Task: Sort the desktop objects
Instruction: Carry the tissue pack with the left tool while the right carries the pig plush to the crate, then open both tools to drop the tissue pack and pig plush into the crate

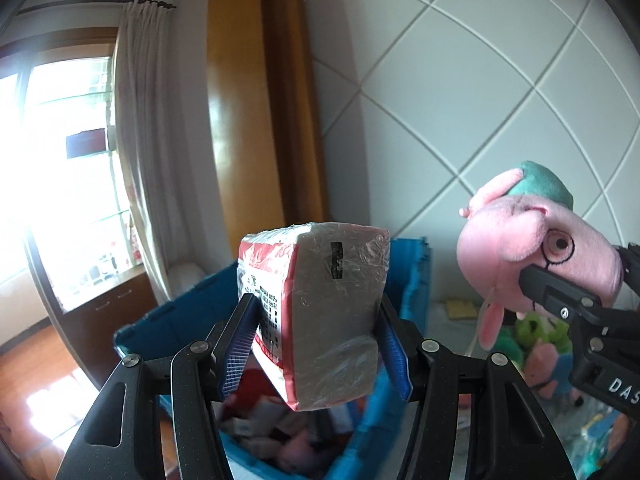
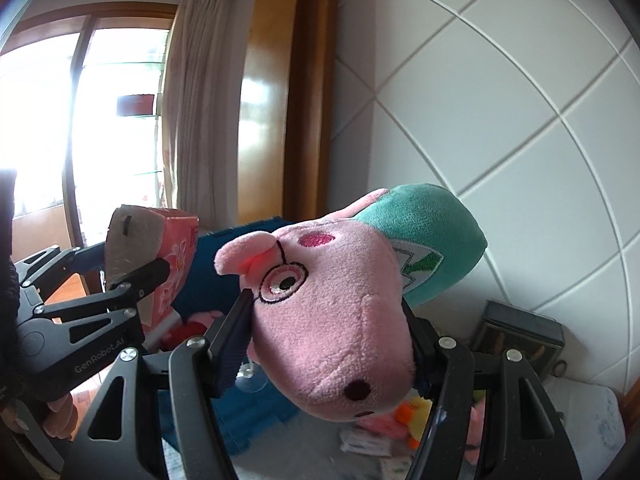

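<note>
My left gripper [image 1: 316,344] is shut on a plastic-wrapped tissue pack [image 1: 320,304], red and white, held up above the blue crate [image 1: 176,320]. The pack also shows in the right wrist view [image 2: 160,256], with the left gripper [image 2: 132,280] around it. My right gripper [image 2: 328,344] is shut on the head of a pink pig plush [image 2: 332,320] with a teal cap, held in the air. The plush also shows at the right of the left wrist view [image 1: 536,248], with the right gripper [image 1: 568,300] on it.
The blue crate holds several small packs and a pink toy [image 1: 296,452]. More plush toys [image 1: 540,344] and packets lie on the table at the right. A dark box [image 2: 520,336] stands against the white tiled wall. A wooden door frame and window are behind.
</note>
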{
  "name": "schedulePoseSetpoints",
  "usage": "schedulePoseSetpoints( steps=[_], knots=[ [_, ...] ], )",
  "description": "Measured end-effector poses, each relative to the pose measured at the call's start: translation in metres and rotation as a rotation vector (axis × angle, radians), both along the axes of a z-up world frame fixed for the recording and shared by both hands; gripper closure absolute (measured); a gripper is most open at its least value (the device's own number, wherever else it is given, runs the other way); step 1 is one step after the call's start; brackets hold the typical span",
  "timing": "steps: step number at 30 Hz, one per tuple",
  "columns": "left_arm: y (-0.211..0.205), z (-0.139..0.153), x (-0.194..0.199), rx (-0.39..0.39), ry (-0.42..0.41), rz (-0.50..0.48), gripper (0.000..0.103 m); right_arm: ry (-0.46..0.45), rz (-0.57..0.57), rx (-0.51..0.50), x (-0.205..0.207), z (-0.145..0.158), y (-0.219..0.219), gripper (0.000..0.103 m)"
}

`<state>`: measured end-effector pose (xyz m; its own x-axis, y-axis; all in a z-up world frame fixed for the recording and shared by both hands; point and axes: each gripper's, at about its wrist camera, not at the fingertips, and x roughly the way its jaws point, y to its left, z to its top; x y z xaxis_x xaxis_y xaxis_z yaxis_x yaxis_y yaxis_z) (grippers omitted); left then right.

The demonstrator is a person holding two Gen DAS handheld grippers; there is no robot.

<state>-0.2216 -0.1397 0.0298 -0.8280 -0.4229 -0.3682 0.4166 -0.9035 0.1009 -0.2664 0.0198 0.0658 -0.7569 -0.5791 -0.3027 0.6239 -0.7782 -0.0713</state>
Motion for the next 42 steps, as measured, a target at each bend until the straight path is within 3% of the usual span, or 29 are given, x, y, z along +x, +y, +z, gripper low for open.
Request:
schedulePoseSetpoints(
  steps=[5,9,19,25,33,34,35,37,42],
  knots=[
    [-0.070,0.004,-0.009,-0.006,-0.020,0.026,0.046,-0.004,0.028,-0.006,-0.019,0.007,-0.074,0.039],
    [-0.115,-0.002,-0.045,0.058,-0.072,0.010,0.046,-0.028,0.039,0.018,-0.042,0.006,-0.120,0.039],
    [-0.179,0.003,-0.135,0.135,-0.160,-0.031,0.046,-0.077,-0.028,0.094,-0.124,0.003,-0.167,0.039],
    [-0.194,0.000,-0.160,0.164,-0.214,-0.038,0.046,-0.112,-0.043,0.127,-0.159,0.007,-0.188,0.039],
    [-0.184,-0.003,-0.162,0.160,-0.223,-0.052,0.042,-0.113,-0.034,0.157,-0.169,0.013,-0.206,0.039],
    [-0.182,-0.003,-0.162,0.154,-0.222,-0.058,0.038,-0.109,-0.035,0.158,-0.169,0.014,-0.206,0.038],
    [-0.181,-0.001,-0.161,0.145,-0.213,-0.060,0.025,-0.105,-0.037,0.160,-0.169,0.014,-0.207,0.036],
    [-0.180,0.003,-0.157,0.130,-0.186,-0.057,0.012,-0.084,-0.047,0.159,-0.165,0.014,-0.204,0.034],
    [-0.179,0.004,-0.150,0.133,-0.181,-0.051,0.012,-0.054,-0.083,0.148,-0.162,0.019,-0.199,0.029]
  ],
)
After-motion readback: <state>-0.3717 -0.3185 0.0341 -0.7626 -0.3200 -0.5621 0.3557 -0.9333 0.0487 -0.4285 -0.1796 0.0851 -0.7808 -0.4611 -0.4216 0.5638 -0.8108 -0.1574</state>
